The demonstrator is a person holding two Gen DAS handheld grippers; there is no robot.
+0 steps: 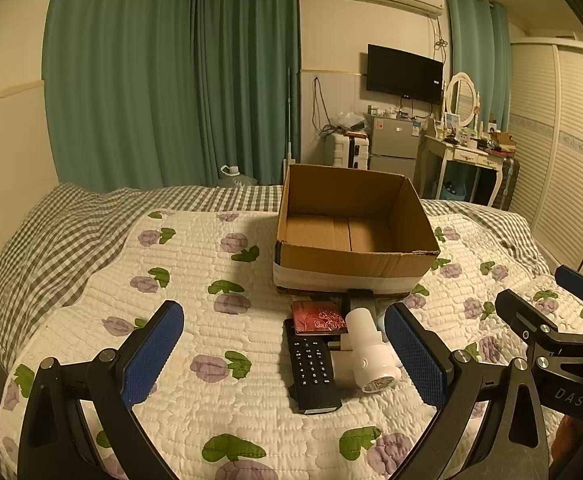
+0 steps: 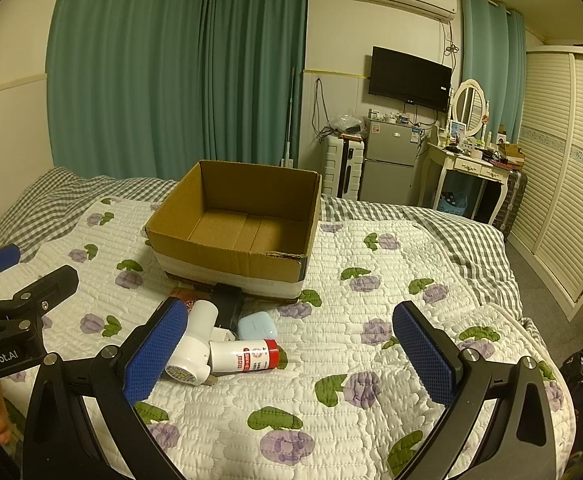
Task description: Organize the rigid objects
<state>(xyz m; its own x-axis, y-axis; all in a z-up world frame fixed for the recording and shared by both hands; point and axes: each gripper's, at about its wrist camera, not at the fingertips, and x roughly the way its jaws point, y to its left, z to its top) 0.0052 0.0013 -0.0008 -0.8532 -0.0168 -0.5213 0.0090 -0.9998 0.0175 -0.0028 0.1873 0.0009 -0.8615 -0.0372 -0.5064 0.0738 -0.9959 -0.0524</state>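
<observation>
From the left wrist, the left gripper [image 1: 283, 354] hangs wide open and empty over the quilt [image 1: 195, 264], with a remote [image 1: 311, 364], red wallet [image 1: 318, 317] and white dryer [image 1: 367, 350] before the cardboard box [image 1: 351, 268]. From the right wrist, the right gripper [image 2: 291, 354] is also wide open and empty; a white bottle [image 2: 243, 356] and blue case [image 2: 256, 327] lie near the box.

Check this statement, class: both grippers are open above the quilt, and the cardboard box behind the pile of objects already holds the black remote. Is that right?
Not quite. The cardboard box is empty; the right wrist view shows its bare floor. The black remote lies on the quilt in front of the box. The left gripper and right gripper are indeed open.
</observation>
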